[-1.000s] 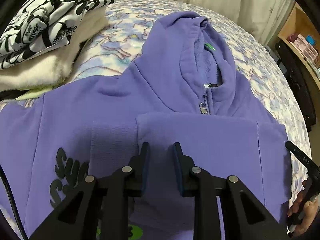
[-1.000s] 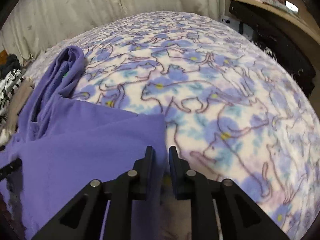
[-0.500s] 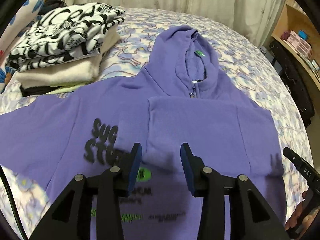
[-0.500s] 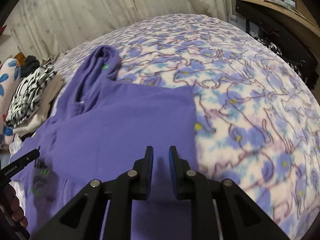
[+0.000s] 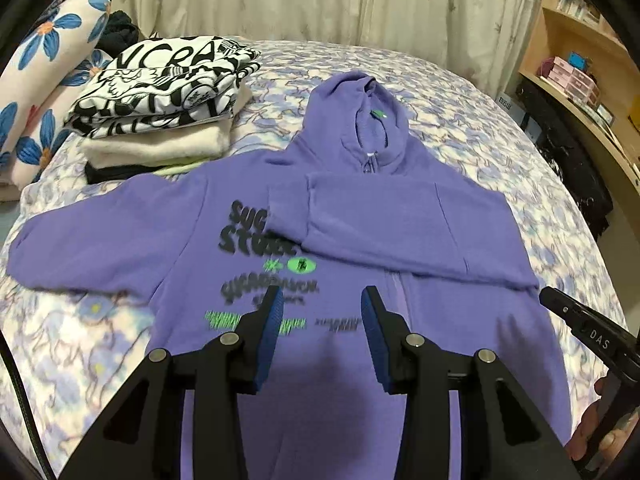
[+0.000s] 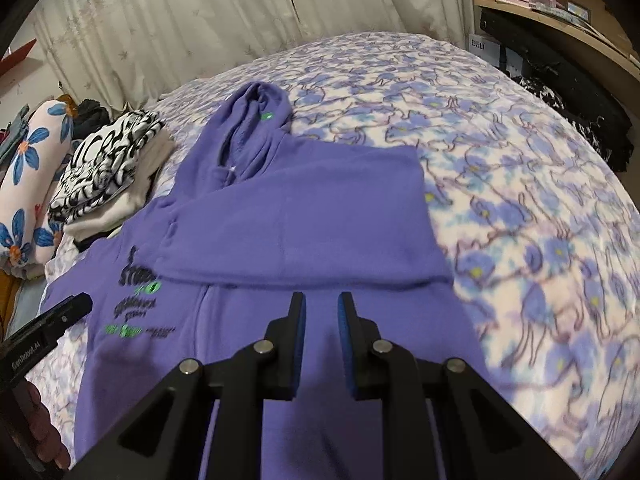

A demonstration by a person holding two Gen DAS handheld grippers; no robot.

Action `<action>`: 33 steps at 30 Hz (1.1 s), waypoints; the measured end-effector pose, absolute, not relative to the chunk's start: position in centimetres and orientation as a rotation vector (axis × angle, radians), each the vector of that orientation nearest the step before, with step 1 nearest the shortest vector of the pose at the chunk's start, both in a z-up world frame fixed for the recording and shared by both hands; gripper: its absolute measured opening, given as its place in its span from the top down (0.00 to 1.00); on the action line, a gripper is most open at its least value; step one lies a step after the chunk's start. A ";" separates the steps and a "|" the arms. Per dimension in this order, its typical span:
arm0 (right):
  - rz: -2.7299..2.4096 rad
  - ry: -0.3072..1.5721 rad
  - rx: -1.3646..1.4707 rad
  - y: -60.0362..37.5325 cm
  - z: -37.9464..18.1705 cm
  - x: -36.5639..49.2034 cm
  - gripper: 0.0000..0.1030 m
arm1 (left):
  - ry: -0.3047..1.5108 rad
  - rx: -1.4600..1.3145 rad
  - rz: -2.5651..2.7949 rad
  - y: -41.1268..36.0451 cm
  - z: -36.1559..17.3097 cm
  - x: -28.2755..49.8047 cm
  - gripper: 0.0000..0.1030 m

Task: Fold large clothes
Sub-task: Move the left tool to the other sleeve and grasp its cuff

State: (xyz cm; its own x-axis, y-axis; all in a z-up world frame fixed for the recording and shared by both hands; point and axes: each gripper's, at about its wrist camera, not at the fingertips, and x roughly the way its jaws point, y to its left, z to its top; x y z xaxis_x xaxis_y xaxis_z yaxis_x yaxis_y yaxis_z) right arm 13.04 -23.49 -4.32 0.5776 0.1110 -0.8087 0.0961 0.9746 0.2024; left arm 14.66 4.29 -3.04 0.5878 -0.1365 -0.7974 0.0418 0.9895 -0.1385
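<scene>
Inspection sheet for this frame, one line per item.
Surface: bed with cat-print blanket.
Job's things: purple hoodie front up, one sleeve folded across chest, other spread.
Clutter: folded clothes stack, floral pillow.
Grippers: left gripper open, empty; right gripper slightly open, empty.
Cables: black cable at left edge.
Surroundings: curtain, wooden shelf.

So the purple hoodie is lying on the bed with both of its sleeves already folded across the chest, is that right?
Not quite: only one sleeve of the purple hoodie is folded across the chest. The other sleeve lies stretched out sideways on the bed, toward the stack of folded clothes. The left wrist view shows it.
</scene>
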 end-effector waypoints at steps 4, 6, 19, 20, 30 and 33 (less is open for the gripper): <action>0.019 0.978 0.222 -22.0 -4.9 10.7 0.84 | 0.953 -0.097 -0.097 4.9 -3.8 12.0 0.61; 0.027 0.991 0.212 -21.3 -5.4 9.5 0.84 | 0.968 -0.105 -0.093 5.2 -4.4 10.5 0.61; 0.124 1.039 0.140 -14.7 -7.2 3.5 0.84 | 1.023 -0.163 -0.060 9.0 -7.0 3.6 0.55; 0.140 1.042 0.140 -14.0 -7.2 3.4 0.84 | 1.019 -0.159 -0.054 9.4 -6.8 3.2 0.54; 0.259 1.030 0.076 -7.2 -6.3 3.4 0.84 | 0.981 -0.192 0.008 15.0 -6.1 1.9 0.48; 0.291 1.013 0.066 -5.0 -5.7 4.2 0.84 | 0.976 -0.218 0.031 17.1 -6.2 2.4 0.48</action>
State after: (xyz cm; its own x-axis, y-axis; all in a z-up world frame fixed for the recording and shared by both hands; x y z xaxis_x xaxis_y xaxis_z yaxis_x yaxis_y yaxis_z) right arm 4.22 -5.00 -5.71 0.4942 0.2701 -0.8263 -0.2096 0.9595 0.1884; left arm 2.36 17.07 -6.19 0.5616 -0.0716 -0.8243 -0.1242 0.9777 -0.1695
